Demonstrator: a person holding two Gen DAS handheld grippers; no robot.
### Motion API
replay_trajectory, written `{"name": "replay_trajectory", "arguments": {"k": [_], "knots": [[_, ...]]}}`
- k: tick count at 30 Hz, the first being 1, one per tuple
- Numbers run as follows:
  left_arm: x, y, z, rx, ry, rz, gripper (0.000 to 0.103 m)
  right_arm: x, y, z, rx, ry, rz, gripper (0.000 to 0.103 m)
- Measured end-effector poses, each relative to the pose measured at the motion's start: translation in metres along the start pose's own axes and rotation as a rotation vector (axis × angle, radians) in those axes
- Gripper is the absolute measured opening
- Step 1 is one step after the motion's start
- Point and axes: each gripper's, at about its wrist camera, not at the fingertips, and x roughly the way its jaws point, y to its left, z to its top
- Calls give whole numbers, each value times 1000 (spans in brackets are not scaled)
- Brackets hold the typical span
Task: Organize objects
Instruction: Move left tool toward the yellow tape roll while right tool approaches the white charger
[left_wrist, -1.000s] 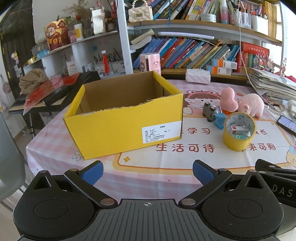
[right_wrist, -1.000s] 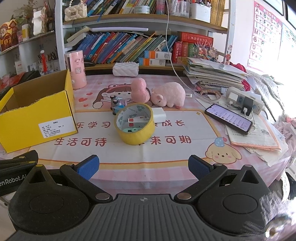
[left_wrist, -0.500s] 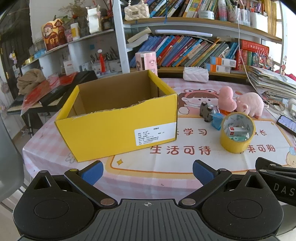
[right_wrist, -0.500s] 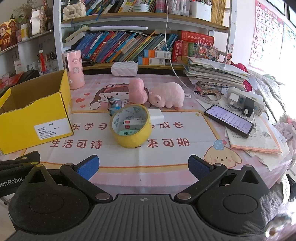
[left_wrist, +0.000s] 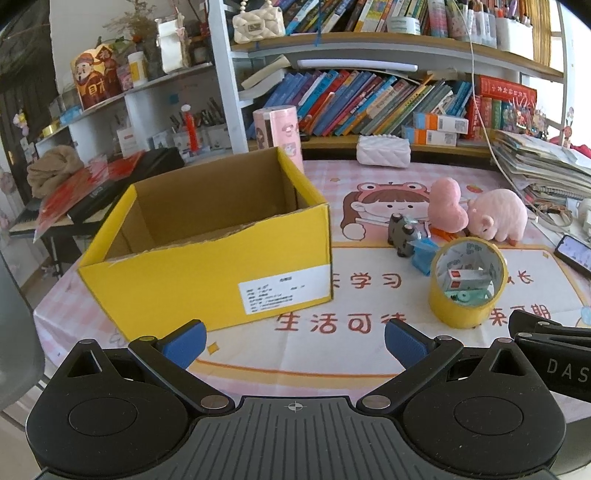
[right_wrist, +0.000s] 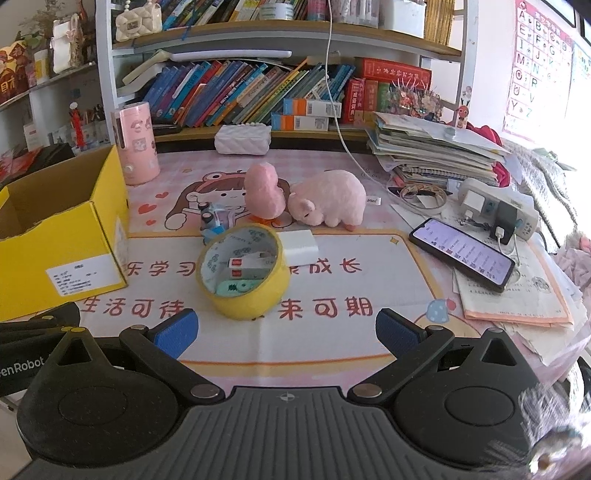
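Both the left gripper (left_wrist: 293, 341) and right gripper (right_wrist: 286, 330) hang spread and empty short of the yellow tape roll (right_wrist: 243, 271), right of the yellow box (left_wrist: 207, 243); lifting the roll might leave behind the small packets inside it.

White-framed wooden bookshelf (right_wrist: 280, 33) behind table, packed with slanted colourful books (right_wrist: 236, 92). Round table under pink checked cloth (left_wrist: 74, 317) with cartoon-print mat (right_wrist: 369, 266). White side shelf unit (left_wrist: 110, 122) at left, cluttered. Alphabet poster (right_wrist: 532, 62) on right wall. Strong daylight from right edge. Grey chair back (left_wrist: 14, 332) at far left.
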Motion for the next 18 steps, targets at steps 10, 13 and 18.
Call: {"name": "replay_trajectory", "arguments": {"k": [10, 13, 18], "knots": [[21, -26, 16, 0, 27, 5, 103, 30, -24, 21, -3, 11, 29, 103], [28, -34, 22, -7, 39, 9, 103, 41, -31, 28, -8, 16, 41, 103], [37, -46, 30, -41, 38, -15, 103, 58, -45, 41, -13, 15, 58, 103]]}}
